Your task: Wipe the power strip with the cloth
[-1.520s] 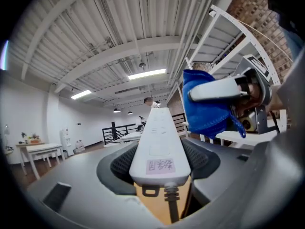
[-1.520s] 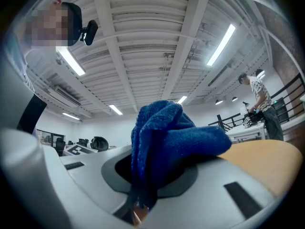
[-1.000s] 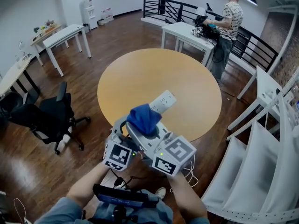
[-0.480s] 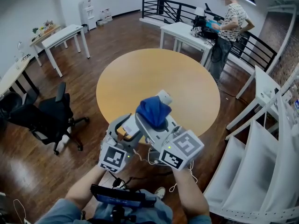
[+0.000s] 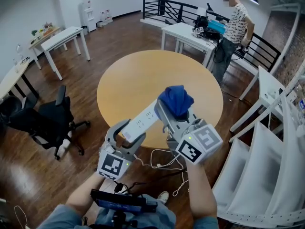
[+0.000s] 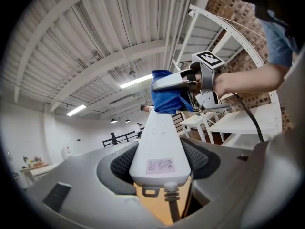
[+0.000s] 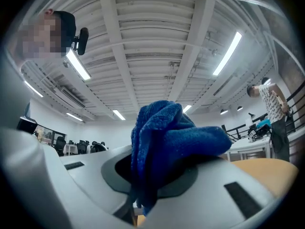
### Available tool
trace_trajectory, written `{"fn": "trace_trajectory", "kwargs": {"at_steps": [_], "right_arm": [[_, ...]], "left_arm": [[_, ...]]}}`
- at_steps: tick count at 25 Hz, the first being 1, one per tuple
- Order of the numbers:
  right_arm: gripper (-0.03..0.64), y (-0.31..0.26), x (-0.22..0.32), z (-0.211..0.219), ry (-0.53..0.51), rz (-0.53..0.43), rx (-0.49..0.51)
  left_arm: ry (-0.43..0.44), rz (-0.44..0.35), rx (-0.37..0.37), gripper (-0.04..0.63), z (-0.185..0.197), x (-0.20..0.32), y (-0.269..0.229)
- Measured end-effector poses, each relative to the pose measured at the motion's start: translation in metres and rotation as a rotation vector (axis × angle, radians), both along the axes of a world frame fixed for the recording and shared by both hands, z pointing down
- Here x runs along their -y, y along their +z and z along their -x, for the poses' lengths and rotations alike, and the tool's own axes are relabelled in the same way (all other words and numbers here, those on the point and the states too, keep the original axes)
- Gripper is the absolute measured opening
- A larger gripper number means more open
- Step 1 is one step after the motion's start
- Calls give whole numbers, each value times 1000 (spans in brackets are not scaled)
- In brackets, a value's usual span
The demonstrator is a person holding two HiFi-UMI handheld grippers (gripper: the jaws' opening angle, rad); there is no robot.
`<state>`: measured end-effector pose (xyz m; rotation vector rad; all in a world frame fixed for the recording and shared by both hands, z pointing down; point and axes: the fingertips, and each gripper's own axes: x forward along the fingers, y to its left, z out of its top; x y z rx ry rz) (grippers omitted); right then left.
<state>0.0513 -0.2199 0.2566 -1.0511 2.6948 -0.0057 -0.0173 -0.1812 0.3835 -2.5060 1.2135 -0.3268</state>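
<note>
cloth point(image 5: 176, 100) farther along power strip point(image 5: 143, 121) now

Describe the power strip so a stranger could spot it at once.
Find the round wooden table mid-room, then the left gripper over its near edge. The power strip is the long white bar clamped there at its cord end, its far end against the blue cloth the right gripper holds. It alone is rigid, white and socketed.

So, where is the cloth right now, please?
Head view, right of centre: the cloth is held in the right gripper, at the far end of the power strip.
</note>
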Motion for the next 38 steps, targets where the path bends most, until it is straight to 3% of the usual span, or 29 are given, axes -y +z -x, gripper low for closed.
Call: {"fn": "trace_trajectory", "kwargs": {"at_steps": [12,38], "right_arm": [[64,-11,10,-15,69,-36,-13],[64,27,-49,87,-196,36,17]], "left_arm": [[-20,31,-7,291,0,-5,0],[-35,34,-14,291,-6,16,-11]]}}
